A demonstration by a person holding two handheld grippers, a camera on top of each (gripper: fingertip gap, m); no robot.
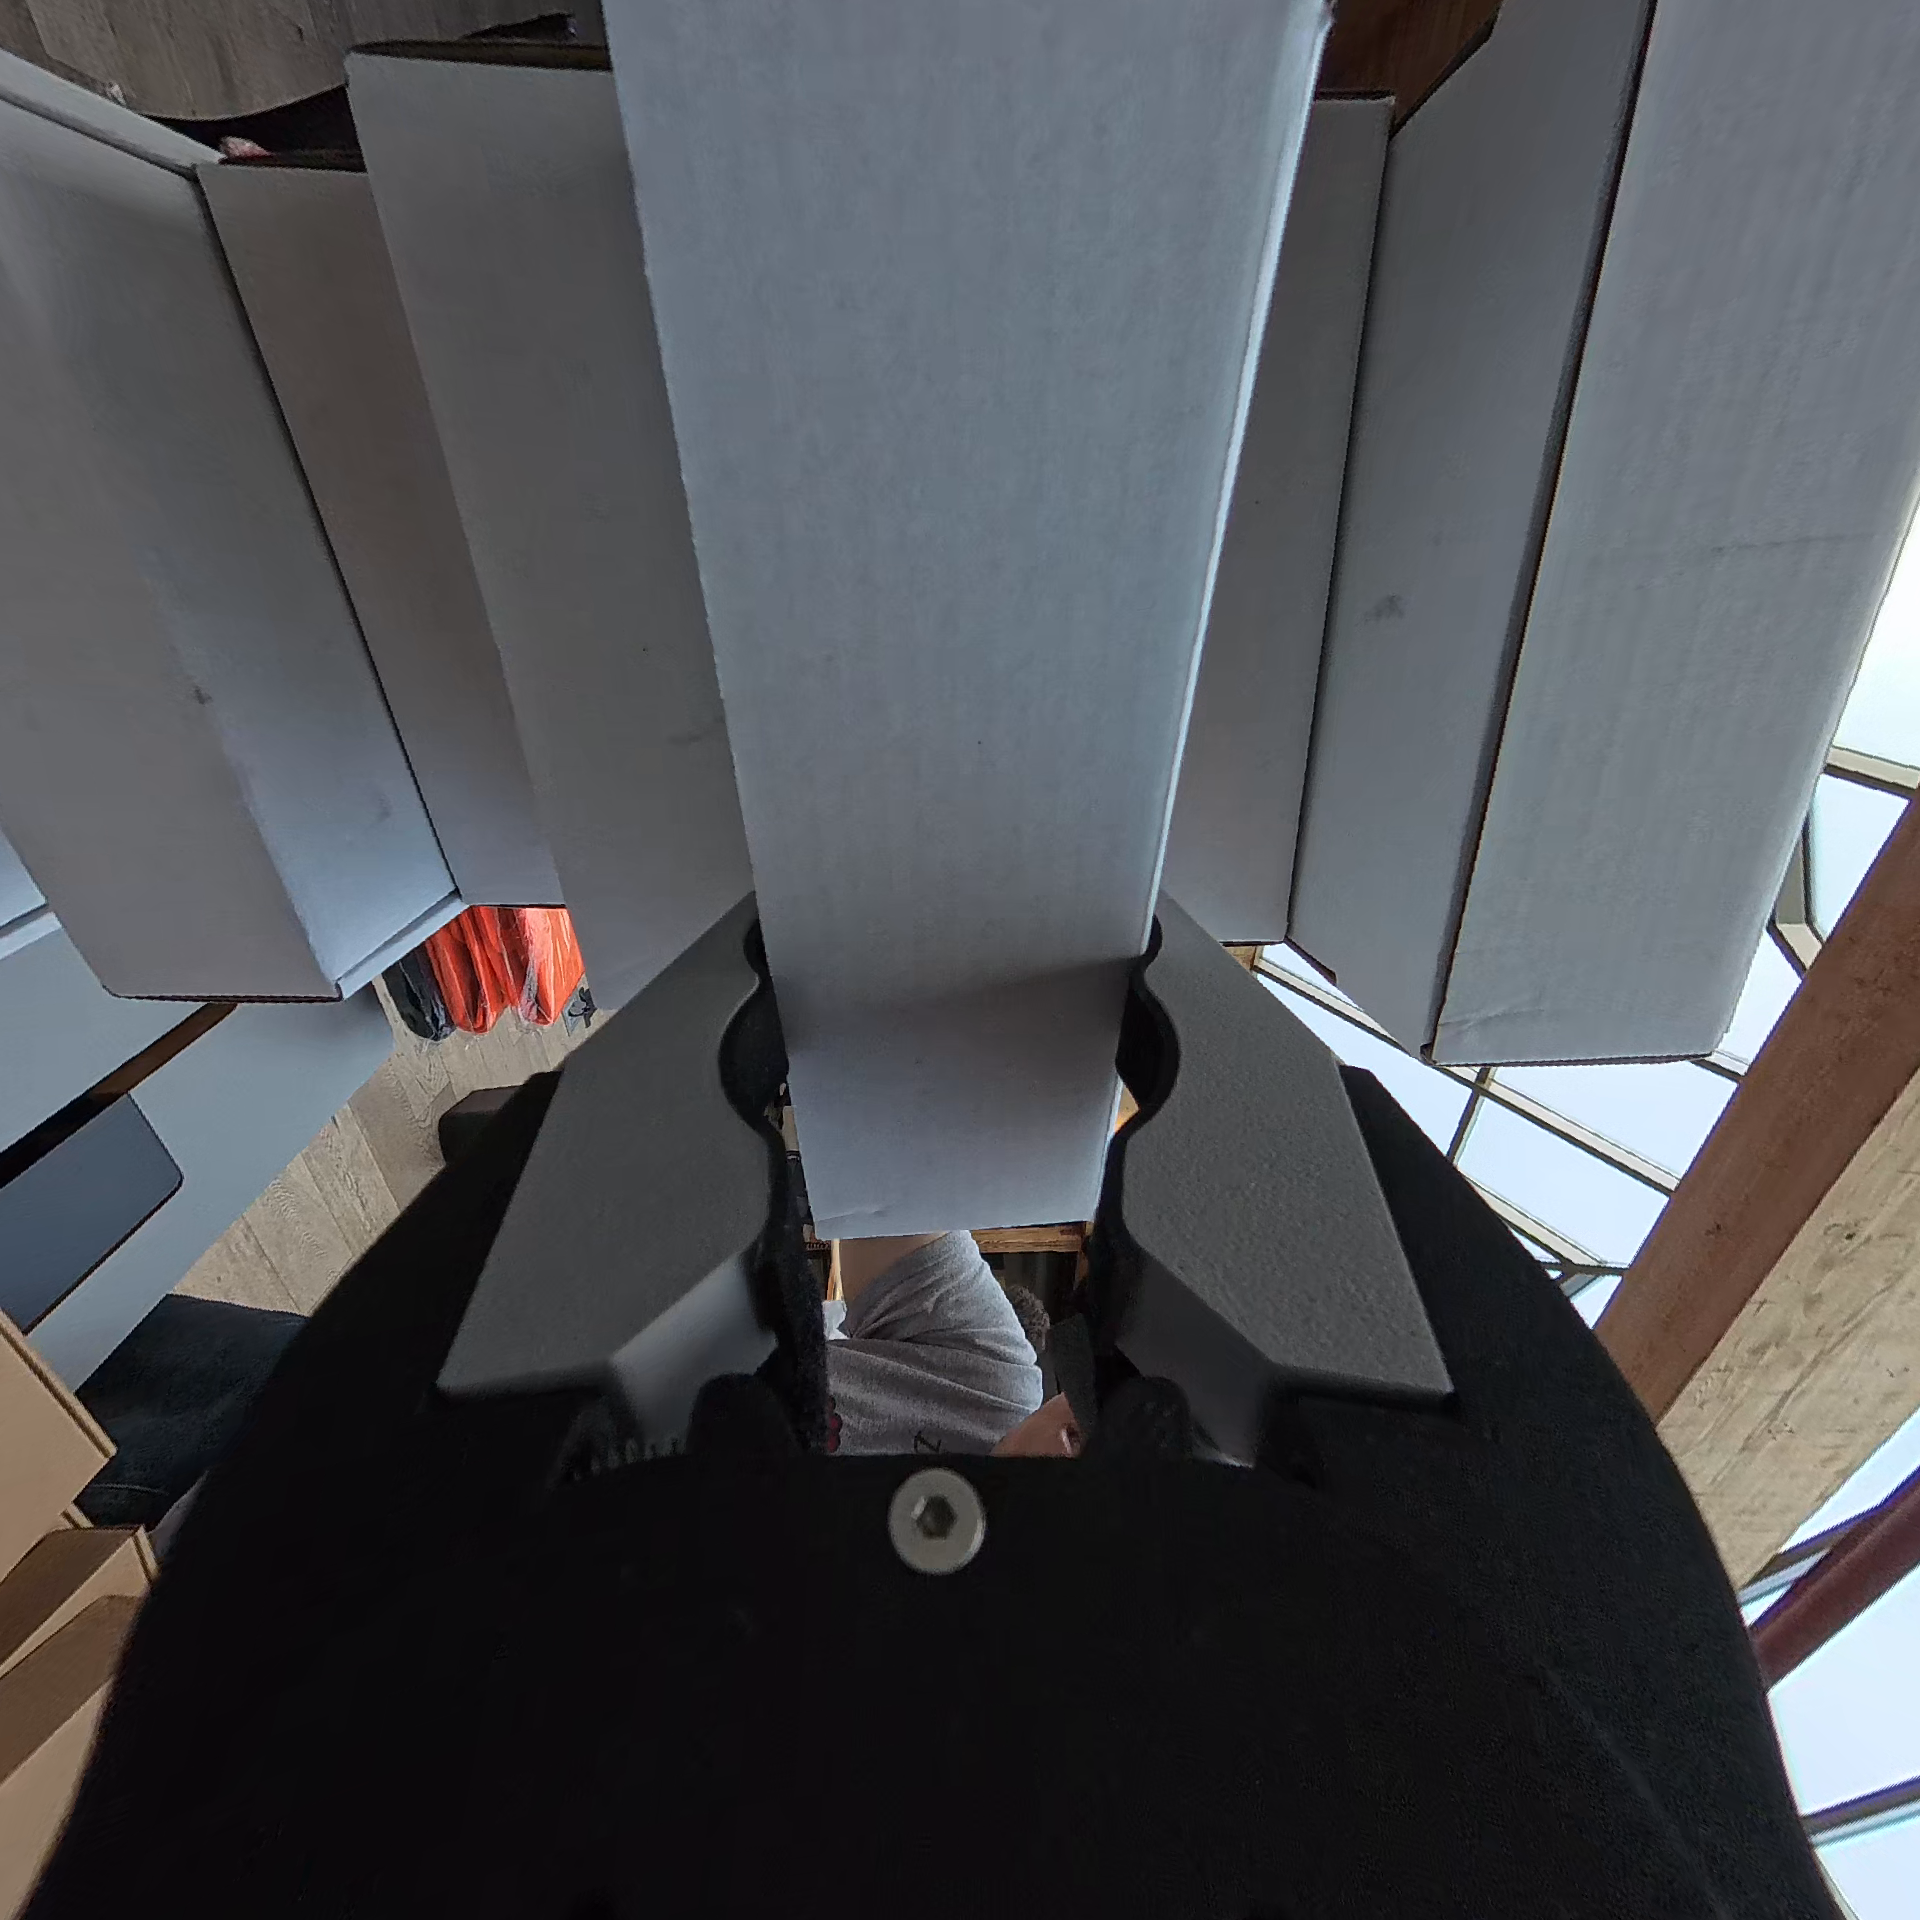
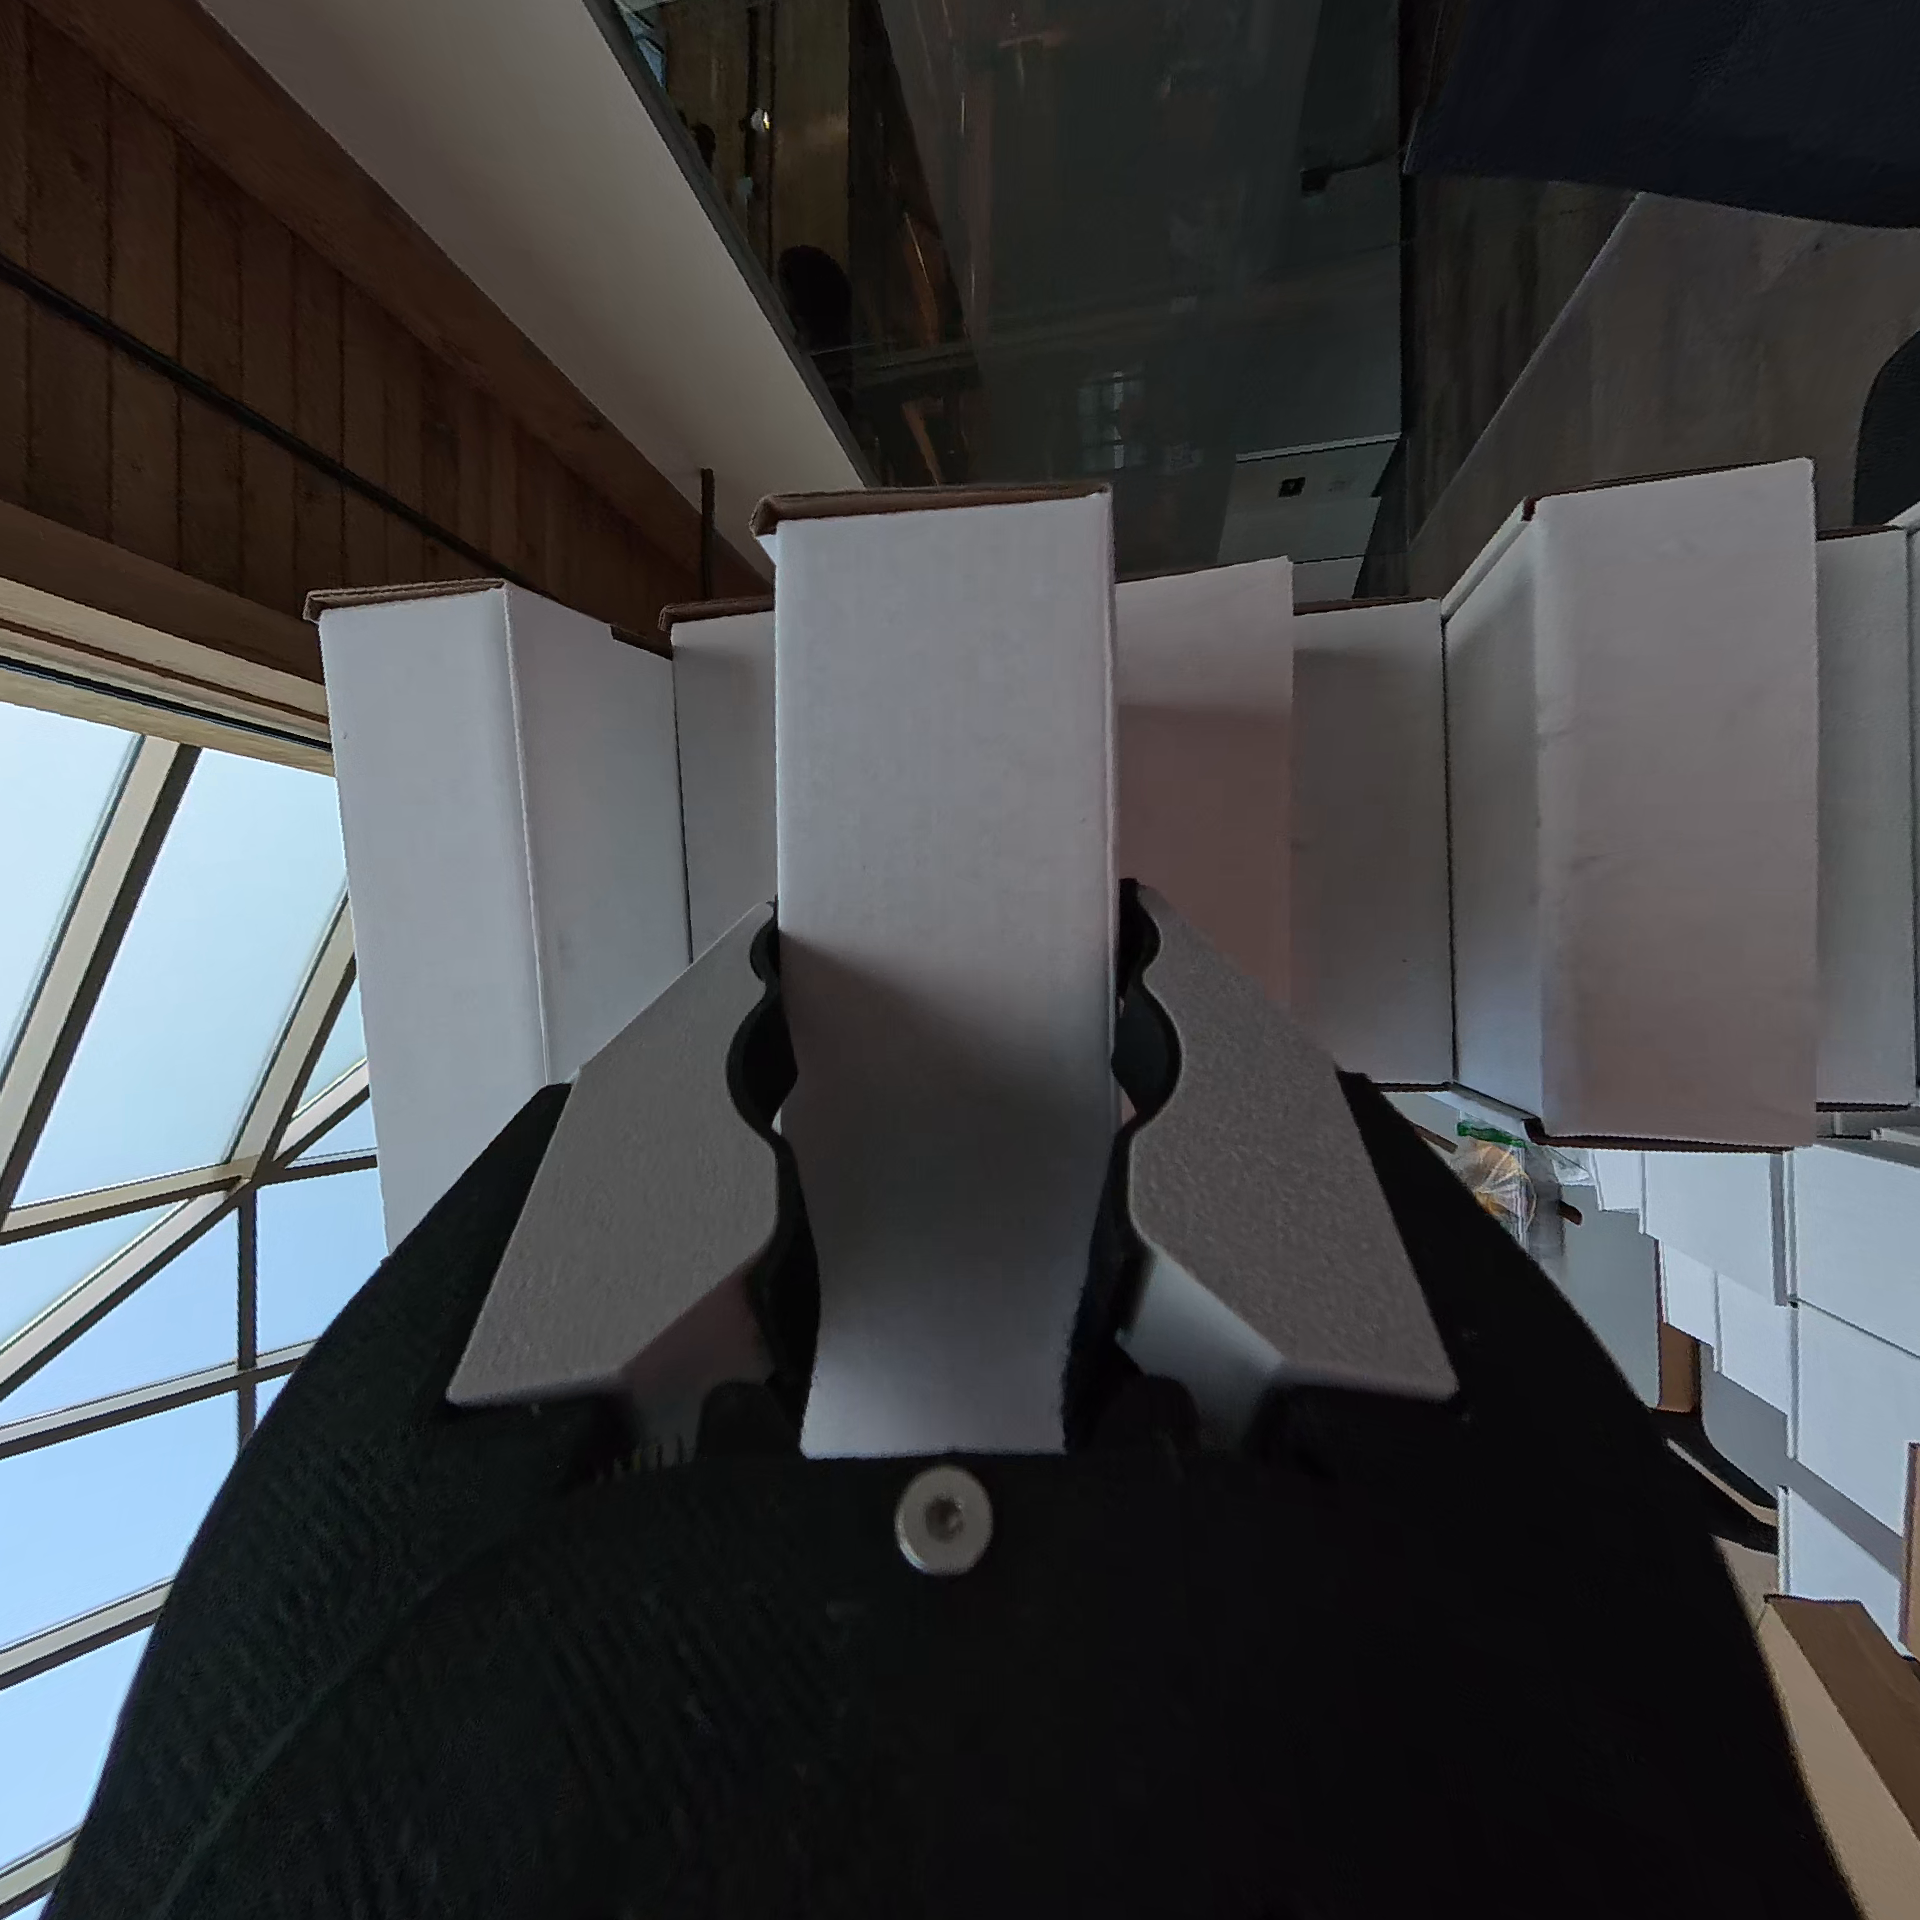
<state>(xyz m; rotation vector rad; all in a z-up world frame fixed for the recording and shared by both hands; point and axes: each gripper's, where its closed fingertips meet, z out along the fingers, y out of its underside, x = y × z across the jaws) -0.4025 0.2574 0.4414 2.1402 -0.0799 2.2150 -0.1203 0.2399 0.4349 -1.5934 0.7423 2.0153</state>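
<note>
Overhead, each hand-held gripper, left [image 1: 948, 1049] and right [image 2: 948, 1023], clamps a white box [image 1: 935, 520] [image 2: 940, 790].

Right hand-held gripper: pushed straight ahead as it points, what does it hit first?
Nothing separate: the right hand-held gripper is already shut on a white box filling that line. Beyond its far end, probably the glass wall; depth unclear.

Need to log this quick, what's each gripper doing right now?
Left gripper: shut on a white cardboard box.
Right gripper: shut on another white box.
</note>
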